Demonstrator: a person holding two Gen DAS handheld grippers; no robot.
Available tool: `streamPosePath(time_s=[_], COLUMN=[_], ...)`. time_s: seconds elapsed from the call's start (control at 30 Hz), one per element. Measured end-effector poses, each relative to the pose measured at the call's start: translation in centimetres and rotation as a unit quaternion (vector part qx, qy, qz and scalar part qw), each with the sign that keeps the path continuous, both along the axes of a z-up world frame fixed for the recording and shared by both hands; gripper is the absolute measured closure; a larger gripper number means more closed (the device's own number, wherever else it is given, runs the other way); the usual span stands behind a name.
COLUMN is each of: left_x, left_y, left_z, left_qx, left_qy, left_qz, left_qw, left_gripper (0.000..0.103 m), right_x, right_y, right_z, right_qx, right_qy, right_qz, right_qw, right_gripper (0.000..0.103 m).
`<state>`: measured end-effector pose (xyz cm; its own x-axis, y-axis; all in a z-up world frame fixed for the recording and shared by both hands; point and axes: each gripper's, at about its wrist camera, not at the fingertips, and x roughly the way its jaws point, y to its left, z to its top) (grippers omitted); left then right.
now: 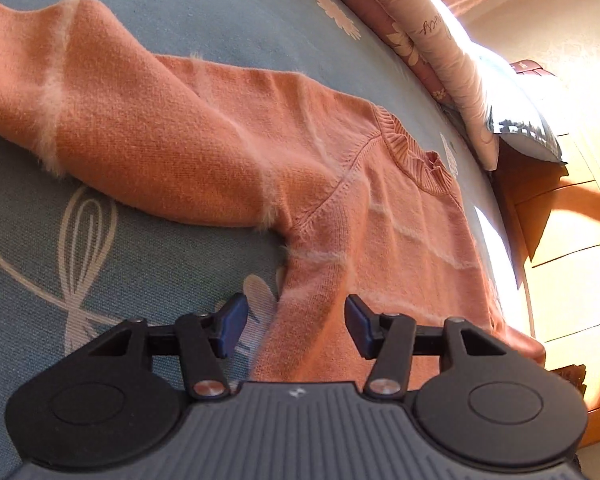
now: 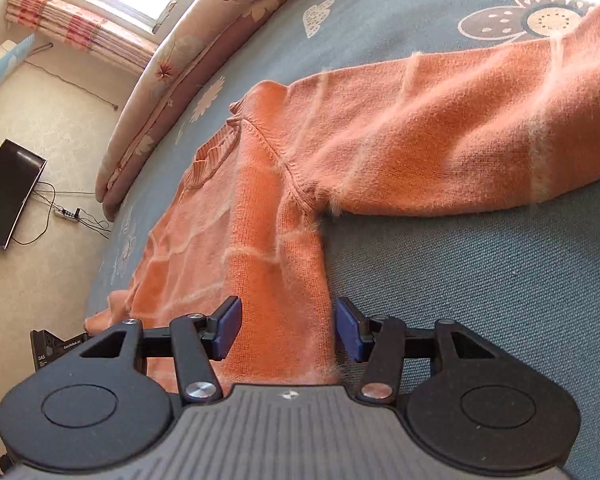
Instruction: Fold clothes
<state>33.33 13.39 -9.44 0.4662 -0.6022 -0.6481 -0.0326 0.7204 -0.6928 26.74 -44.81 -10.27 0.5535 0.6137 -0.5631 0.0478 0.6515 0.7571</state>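
The left gripper [image 1: 296, 326] hangs released over the side edge of an orange sweater [image 1: 380, 224], its blue pads [image 1: 232, 326] spread apart with nothing pinched between them; the knit's edge runs up through the gap and blue bedspread [image 1: 80, 280] shows under the left pad. The right gripper [image 2: 288, 328] is likewise released above the sweater's [image 2: 260, 240] opposite side edge, which passes just inside its right pad [image 2: 348, 330].

The sweater lies flat on the bed, ribbed collar [image 1: 416, 156] pointing away from both grippers. One sleeve [image 1: 120, 128] stretches out sideways to the left in the left view, the other sleeve [image 2: 460, 132] to the right in the right view, each resting on the spread.

Past the collar a folded floral quilt [image 2: 188, 68] runs along the bed's far edge. Bare bedspread lies outside each sleeve. Beyond the bed's side edge sit a wooden floor [image 1: 572, 280] in one view and pale flooring with a dark screen [image 2: 8, 192] in the other.
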Motion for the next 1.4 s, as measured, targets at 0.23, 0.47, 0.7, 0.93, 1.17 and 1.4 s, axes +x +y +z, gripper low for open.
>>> streamPosePath(time_s=[0.23, 0.47, 0.7, 0.93, 1.17, 1.4], left_x=[2.4, 3.5, 2.7, 2.4, 1.6, 2.2], left_y=[-0.9, -2.9, -1.8, -0.5, 0.2, 0.6], left_z=[-1.2, -1.4, -2.0, -3.5, -4.7, -2.1], left_qx=[-0.052, -0.058, -0.089, -0.185, -0.179, -0.061], left_qy=[-0.021, -0.055, -0.086, -0.091, -0.083, -0.08], left_qz=[0.005, -0.003, -0.018, 0.037, 0.093, 0.105], left_qw=[0.9984, 0.9968, 0.9922, 0.9779, 0.9759, 0.9894], left_gripper=[0.029, 0.022, 0.034, 0.039, 0.085, 0.092], right_x=[2.2, 4.2, 4.0, 4.2, 4.0, 3.6], right_y=[0.1, 0.5, 0.1, 0.1, 0.2, 0.5], right_z=[-2.0, -2.2, -2.9, -3.7, -3.6, -2.2], right_qx=[0.058, 0.075, 0.089, 0.079, 0.066, 0.002], right_qy=[-0.014, -0.037, -0.054, -0.049, -0.047, -0.054], right_qz=[0.006, -0.002, -0.021, -0.036, -0.038, -0.051], right_qw=[0.998, 0.996, 0.994, 0.995, 0.996, 0.997], right_gripper=[0.046, 0.047, 0.059, 0.083, 0.087, 0.091])
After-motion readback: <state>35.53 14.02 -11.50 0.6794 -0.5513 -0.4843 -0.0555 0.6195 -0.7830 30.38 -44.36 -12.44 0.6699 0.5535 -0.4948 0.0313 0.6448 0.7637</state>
